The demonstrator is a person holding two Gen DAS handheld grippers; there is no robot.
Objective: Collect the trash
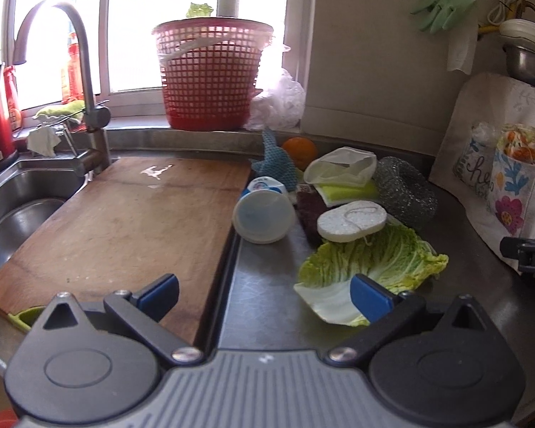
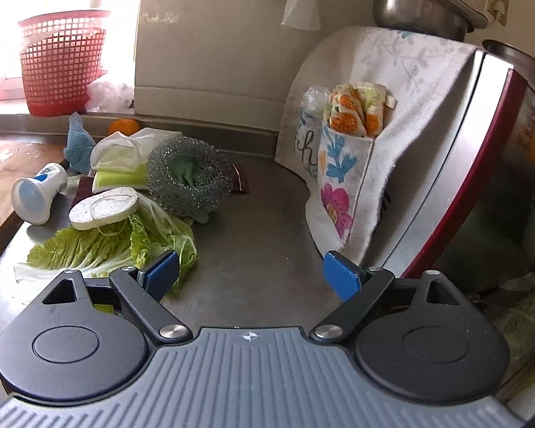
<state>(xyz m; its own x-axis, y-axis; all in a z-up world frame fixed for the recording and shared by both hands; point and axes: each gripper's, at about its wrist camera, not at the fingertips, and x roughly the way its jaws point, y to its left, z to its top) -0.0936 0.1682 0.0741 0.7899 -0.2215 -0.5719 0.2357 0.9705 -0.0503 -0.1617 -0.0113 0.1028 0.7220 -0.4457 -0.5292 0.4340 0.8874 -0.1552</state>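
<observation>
**Trash still on the worktop, both tools empty**

The cabbage leaf (image 1: 374, 267) lies flat on the steel worktop (image 1: 267, 299), just right of the wooden cutting board (image 1: 125, 228). A white oval sponge (image 1: 351, 220) with a loose string sits on the leaf's far edge, so the two touch. Beside them a white plastic bottle (image 1: 264, 214) lies on its side at the board's edge, and behind are a crumpled white wrapper (image 1: 339, 171), a steel scouring pad (image 1: 406, 192), a blue cloth (image 1: 278, 164) and an orange (image 1: 299, 149). The red mesh basket (image 1: 210, 78), lined with a bag and already showing a leaf at its rim, stands on the window ledge, well apart from the pile; it looks like the place for the trash.

The left tool (image 1: 264, 296) hovers with its jaws spread wide and nothing between them; its right finger overlaps the leaf's pale stem in the view. The right tool (image 2: 251, 274) is equally wide and empty, its left finger near the leaf's other end.

Risks, as I judge them: lifting the leaf would likely tip the sponge off or drag its string along. A limp leaf may tear or slip from a grip on the thin green part. A sideways sweep could roll the bottle toward the sink (image 1: 21, 221).
</observation>
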